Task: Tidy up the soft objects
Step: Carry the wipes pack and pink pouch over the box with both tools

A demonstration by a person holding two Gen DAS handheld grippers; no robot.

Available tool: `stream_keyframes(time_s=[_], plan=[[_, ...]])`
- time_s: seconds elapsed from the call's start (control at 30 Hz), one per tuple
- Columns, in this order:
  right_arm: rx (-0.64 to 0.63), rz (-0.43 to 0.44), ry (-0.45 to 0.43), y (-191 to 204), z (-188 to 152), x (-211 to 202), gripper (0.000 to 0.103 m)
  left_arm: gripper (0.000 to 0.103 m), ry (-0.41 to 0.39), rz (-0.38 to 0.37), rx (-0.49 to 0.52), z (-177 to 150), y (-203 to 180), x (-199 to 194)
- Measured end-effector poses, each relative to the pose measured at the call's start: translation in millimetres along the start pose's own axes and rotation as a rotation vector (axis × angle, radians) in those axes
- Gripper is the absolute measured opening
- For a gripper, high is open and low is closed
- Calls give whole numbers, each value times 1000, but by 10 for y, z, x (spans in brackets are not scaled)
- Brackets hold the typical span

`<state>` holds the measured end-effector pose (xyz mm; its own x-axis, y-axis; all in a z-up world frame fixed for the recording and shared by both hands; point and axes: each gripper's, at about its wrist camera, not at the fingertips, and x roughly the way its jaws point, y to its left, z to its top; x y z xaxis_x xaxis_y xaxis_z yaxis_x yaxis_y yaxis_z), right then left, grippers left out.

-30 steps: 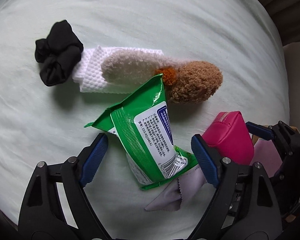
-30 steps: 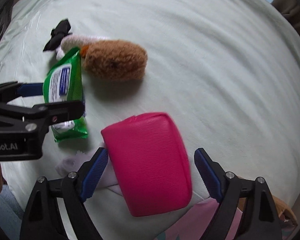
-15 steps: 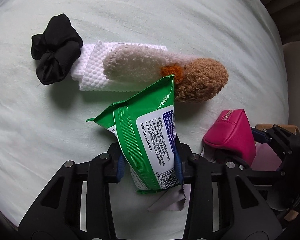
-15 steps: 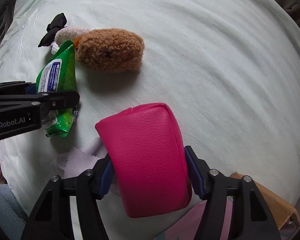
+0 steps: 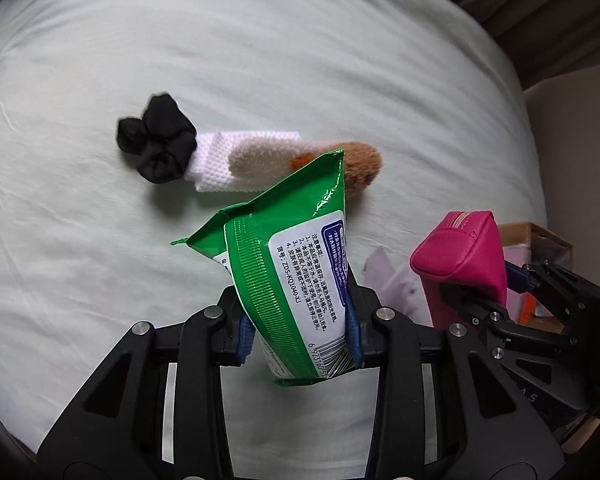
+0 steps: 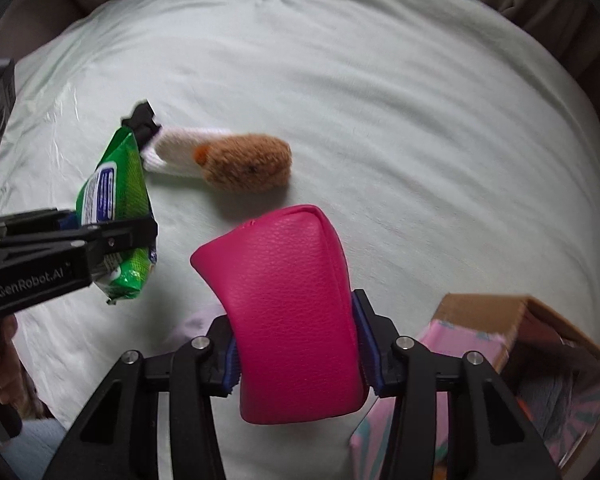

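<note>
A glossy green wet-wipes pack with a white printed label stands centre frame, clamped by the left gripper. At right, the right gripper squeezes a pink zippered pouch above the pale green bedsheet.

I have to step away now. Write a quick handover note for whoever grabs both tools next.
Left tool: shut on the green wipes pack, lifted off the bed.
Right tool: shut on the pink pouch, also lifted.
On the bed: black scrunchie, white cloth, plush toy, lilac cloth.
Cardboard box sits at right.
Done: both picks. Left: place them, then sort the rest.
</note>
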<state>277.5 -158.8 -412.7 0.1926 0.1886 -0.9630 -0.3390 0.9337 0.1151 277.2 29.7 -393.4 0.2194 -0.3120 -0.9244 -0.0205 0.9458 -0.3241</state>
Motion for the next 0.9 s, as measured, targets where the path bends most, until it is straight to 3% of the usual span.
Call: stream_keyframes(time_s=[0.43,0.67,0.9], plan=[[286,1,-205,547,-515,-1522,44,32,-129,-60,186,-422,-273,-1507],[373,-24,-314,430,-804,-2185,44,32,-194,-101,279,-624,-787,-1972],[408,-51,-382,-66,-1092,-2638,44,32,-247,-126,316,-816,-1520,-2134]])
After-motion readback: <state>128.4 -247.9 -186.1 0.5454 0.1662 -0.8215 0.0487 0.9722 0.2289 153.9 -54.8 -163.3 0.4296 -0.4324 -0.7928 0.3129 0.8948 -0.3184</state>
